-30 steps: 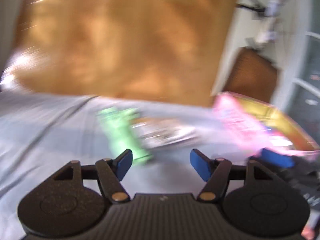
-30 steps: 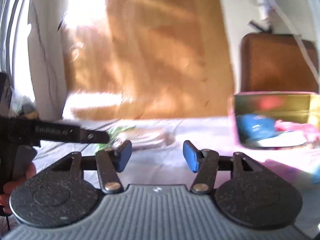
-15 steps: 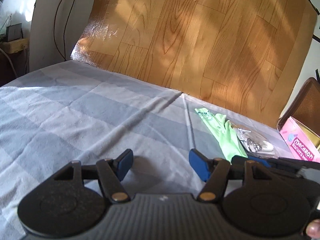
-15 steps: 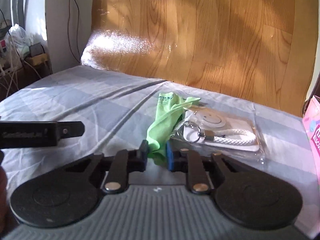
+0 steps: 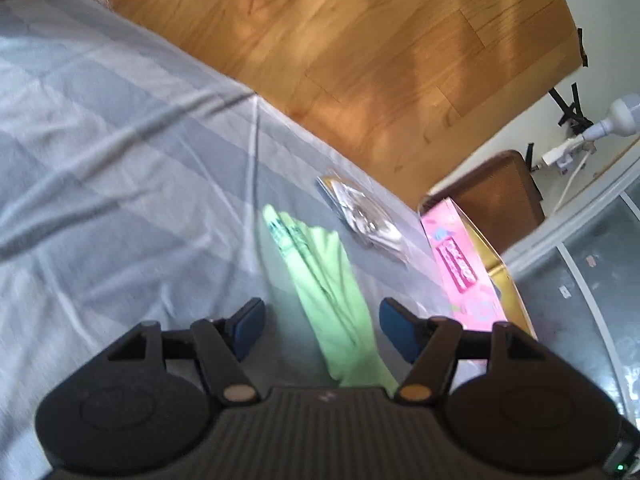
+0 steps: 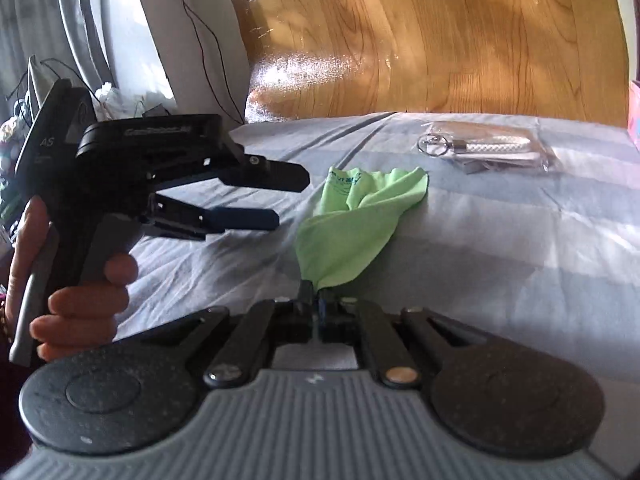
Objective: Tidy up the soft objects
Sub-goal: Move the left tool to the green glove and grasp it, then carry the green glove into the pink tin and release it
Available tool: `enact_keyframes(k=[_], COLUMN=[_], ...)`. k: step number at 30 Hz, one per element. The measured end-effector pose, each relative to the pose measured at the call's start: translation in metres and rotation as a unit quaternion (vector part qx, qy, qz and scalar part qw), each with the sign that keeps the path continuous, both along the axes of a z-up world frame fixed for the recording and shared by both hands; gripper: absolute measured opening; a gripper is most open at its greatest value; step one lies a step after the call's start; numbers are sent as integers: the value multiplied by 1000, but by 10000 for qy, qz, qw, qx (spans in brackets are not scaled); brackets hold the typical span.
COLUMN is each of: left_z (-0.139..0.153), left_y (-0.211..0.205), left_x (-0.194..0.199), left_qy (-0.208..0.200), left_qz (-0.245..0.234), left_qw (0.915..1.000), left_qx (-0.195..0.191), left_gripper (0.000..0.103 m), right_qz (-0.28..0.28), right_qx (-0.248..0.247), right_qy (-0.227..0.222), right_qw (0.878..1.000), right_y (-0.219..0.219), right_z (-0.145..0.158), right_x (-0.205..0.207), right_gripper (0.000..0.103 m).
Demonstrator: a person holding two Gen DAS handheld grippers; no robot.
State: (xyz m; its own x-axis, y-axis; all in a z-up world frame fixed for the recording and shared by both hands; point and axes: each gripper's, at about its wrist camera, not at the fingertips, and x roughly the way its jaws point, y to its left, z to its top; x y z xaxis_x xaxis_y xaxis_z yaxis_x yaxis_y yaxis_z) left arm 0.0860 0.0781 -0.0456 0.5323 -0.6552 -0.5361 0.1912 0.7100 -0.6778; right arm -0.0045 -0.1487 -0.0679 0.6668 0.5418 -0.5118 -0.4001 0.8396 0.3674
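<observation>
A light green cloth lies stretched on the grey checked bedsheet. My right gripper is shut on its near corner, and the fabric fans out from the pads. My left gripper hovers over the same cloth, which runs between its blue fingers; the pads stand clear of the fabric and the jaws are opening. In the right wrist view the left gripper comes in from the left, held by a hand, its tips just short of the cloth's far end.
A clear packet with a keyring and white cord lies beyond the cloth. A pink box with a gold inside stands at the bed's right edge. A wood-patterned board leans behind the bed, with a brown case beside it.
The right gripper shut on the cloth's corner and drew it back, stretching it out. The left gripper rolled and swung right, so the cloth now lies between its fingers.
</observation>
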Motion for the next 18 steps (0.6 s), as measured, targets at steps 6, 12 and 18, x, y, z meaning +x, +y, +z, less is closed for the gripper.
enact_keyframes(k=[6, 12, 18], left_z=[4, 37, 115], left_y=[-40, -96, -208], left_x=[-3, 9, 20], left_qy=[109, -272, -1539], left_qz=[-138, -714, -1793], left_qw=[9988, 9966, 9714], left_qx=[467, 311, 246], left_gripper=[24, 7, 7], right_qz=[152, -443, -1971], right_qx=[282, 104, -115], right_qy=[-276, -1037, -2216], right_qw=[9991, 9936, 9550], right_y=[-6, -43, -118], right_z=[11, 30, 69], right_x=[-15, -35, -45], right_gripper=[5, 5, 5])
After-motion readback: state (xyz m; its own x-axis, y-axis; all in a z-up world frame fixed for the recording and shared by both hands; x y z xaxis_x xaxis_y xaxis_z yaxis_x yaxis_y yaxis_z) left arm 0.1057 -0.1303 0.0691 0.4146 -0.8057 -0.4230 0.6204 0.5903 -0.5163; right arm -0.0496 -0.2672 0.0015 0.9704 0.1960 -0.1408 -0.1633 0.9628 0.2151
